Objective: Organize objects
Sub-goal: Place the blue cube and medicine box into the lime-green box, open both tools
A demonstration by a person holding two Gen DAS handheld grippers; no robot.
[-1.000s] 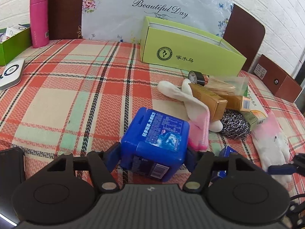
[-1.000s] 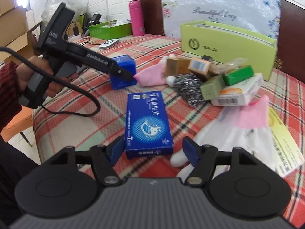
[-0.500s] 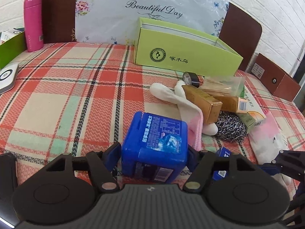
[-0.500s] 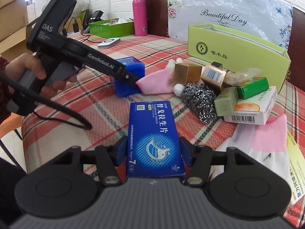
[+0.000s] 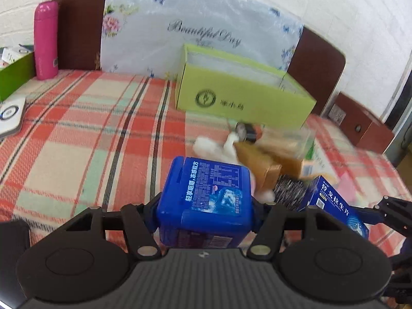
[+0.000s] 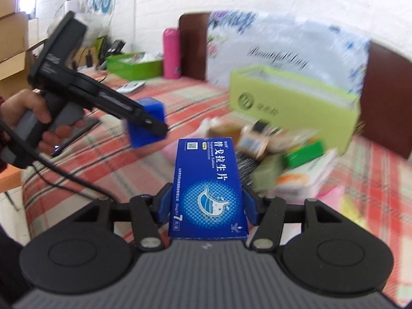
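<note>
My left gripper (image 5: pixel 206 213) is shut on a blue plastic tub (image 5: pixel 206 198) with a printed label and holds it above the plaid tablecloth; the tub also shows in the right wrist view (image 6: pixel 146 121). My right gripper (image 6: pixel 207 206) is shut on a flat blue medicine box (image 6: pixel 208 188), lifted off the table; the box also shows in the left wrist view (image 5: pixel 334 206). An open lime-green carton (image 5: pixel 244 95) stands at the back, also in the right wrist view (image 6: pixel 293 103).
A pile of small boxes, a steel scourer (image 5: pixel 291 190), white and pink gloves and a tape roll lies in front of the carton. A pink flask (image 5: pixel 46 41), a green tray (image 6: pixel 134 64) and a white scale (image 5: pixel 10 116) stand at the left.
Both grippers have risen off the table with their loads. The right gripper closed on the medicine box and lifted it; the left one raised the tub toward the carton.
</note>
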